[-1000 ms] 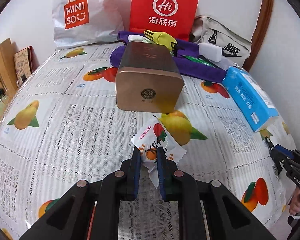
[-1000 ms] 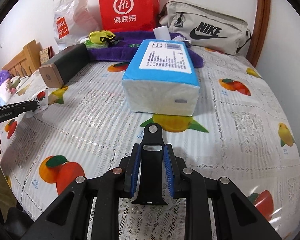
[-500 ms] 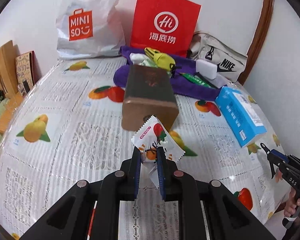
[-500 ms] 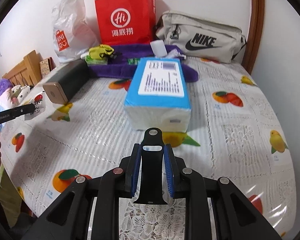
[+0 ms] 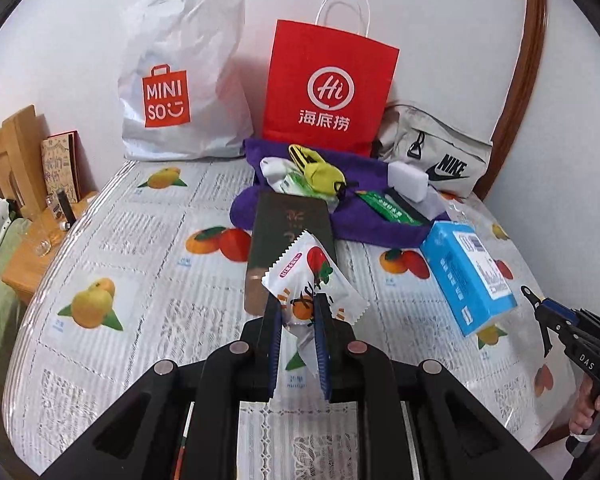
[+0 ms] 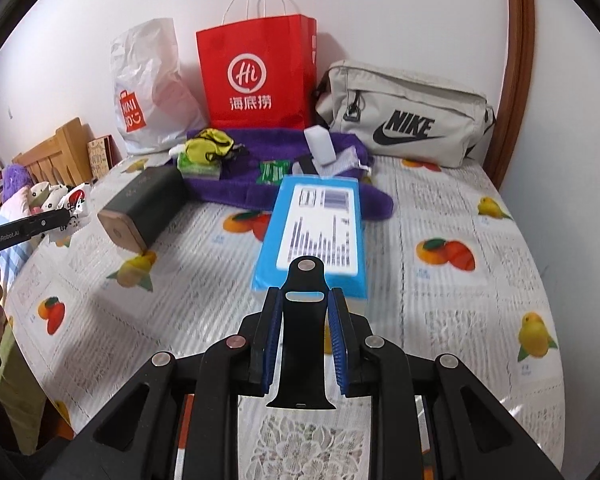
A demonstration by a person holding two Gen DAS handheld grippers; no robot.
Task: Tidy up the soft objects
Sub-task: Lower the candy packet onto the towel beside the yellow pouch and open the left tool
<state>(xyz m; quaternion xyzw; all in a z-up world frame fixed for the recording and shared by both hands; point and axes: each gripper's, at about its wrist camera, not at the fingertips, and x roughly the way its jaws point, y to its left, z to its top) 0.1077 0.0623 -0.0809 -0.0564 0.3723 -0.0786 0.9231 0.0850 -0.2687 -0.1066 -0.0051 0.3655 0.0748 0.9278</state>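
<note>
My left gripper (image 5: 297,300) is shut on a white snack packet (image 5: 312,280) printed with fruit and holds it above the table. It also shows at the left of the right wrist view (image 6: 62,216), with the packet (image 6: 74,202) in it. My right gripper (image 6: 304,296) is shut on a black watch strap (image 6: 302,336) and holds it above the table; it shows at the right of the left wrist view (image 5: 530,294). A purple towel (image 5: 364,216) at the back carries a yellow pouch (image 5: 322,172), a white sponge (image 5: 408,180) and green packets (image 5: 386,208).
A dark box with a gold end (image 5: 288,236) lies mid-table, a blue tissue pack (image 5: 466,276) to its right. A Miniso bag (image 5: 180,96), a red paper bag (image 5: 328,88) and a grey Nike bag (image 5: 436,152) stand against the wall. A wooden bedside stand (image 5: 24,240) is left.
Both grippers have risen and pulled back from the table, each with its object in hold. The gold-ended box and the tissue pack look farther away.
</note>
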